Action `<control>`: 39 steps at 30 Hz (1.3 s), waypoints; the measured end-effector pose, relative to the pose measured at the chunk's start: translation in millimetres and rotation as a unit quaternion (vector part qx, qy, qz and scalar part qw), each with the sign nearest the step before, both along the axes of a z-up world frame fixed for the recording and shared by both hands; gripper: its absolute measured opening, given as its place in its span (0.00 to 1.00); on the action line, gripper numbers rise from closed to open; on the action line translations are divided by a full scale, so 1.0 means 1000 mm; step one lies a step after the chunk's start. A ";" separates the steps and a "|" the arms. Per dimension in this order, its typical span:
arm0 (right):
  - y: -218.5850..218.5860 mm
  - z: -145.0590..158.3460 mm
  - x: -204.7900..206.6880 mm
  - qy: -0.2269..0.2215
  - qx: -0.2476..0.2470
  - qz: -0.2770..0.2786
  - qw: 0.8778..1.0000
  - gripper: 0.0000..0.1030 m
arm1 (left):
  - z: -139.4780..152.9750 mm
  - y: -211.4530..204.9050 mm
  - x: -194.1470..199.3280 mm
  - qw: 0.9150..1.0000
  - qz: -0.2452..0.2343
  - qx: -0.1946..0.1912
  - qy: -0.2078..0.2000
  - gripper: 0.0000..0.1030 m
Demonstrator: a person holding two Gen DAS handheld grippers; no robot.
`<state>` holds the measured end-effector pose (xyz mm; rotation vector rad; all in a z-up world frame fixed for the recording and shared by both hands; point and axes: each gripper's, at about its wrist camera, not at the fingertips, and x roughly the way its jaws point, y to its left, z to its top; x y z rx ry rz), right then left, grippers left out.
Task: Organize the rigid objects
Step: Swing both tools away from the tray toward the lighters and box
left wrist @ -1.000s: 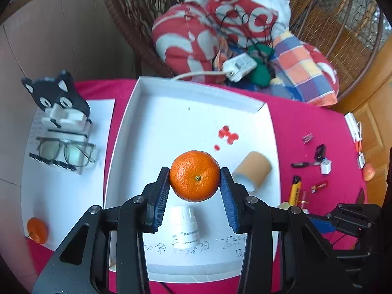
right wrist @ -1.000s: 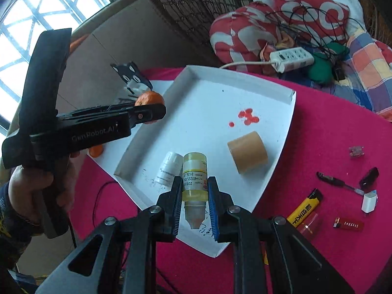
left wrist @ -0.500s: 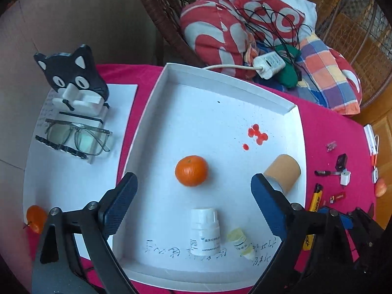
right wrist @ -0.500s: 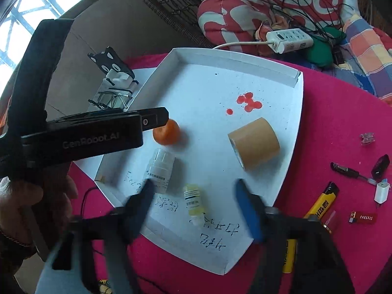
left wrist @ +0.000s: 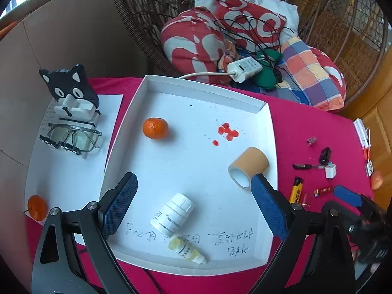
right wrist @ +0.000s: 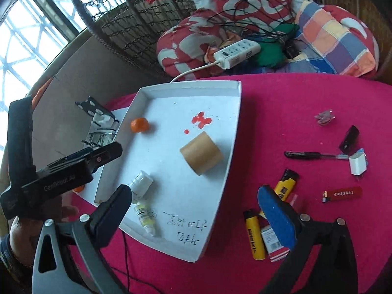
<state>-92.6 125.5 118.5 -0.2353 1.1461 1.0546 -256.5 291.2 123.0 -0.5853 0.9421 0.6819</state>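
orange point(left wrist: 155, 128) and dropper bottle point(left wrist: 186, 251) released into tray point(left wrist: 203, 90); both grippers' jaws spread, empty; bottle light, slick — pinch mid-body

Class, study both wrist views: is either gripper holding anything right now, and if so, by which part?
Nothing is held. The left gripper and right gripper both stand open and empty above the white tray.

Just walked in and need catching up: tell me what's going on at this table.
A person is sorting small items into a white tray on a red-covered table, with a handheld gripper in each hand. Both the left gripper and the right gripper are open and empty, their jaws having just been opening. In the tray lie an orange, a white pill bottle, a small yellow dropper bottle and a tape roll. Lighters and a pen remain outside on the cloth.
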 end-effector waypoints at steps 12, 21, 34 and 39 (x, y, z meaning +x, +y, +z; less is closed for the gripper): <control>-0.119 0.006 0.083 0.021 0.023 -0.134 0.990 1.00 | -0.016 -0.108 0.064 0.988 -0.138 -0.062 0.017 0.92; -0.167 -0.002 0.120 0.043 0.011 -0.150 0.988 1.00 | -0.041 -0.164 0.114 0.978 -0.162 -0.124 0.034 0.92; -0.222 -0.005 0.180 0.050 0.002 -0.149 0.988 1.00 | -0.102 -0.167 0.154 0.981 -0.046 -0.131 0.139 0.92; -0.241 -0.009 0.195 0.057 -0.004 -0.144 0.988 1.00 | -0.120 -0.178 0.169 0.977 -0.038 -0.114 0.176 0.92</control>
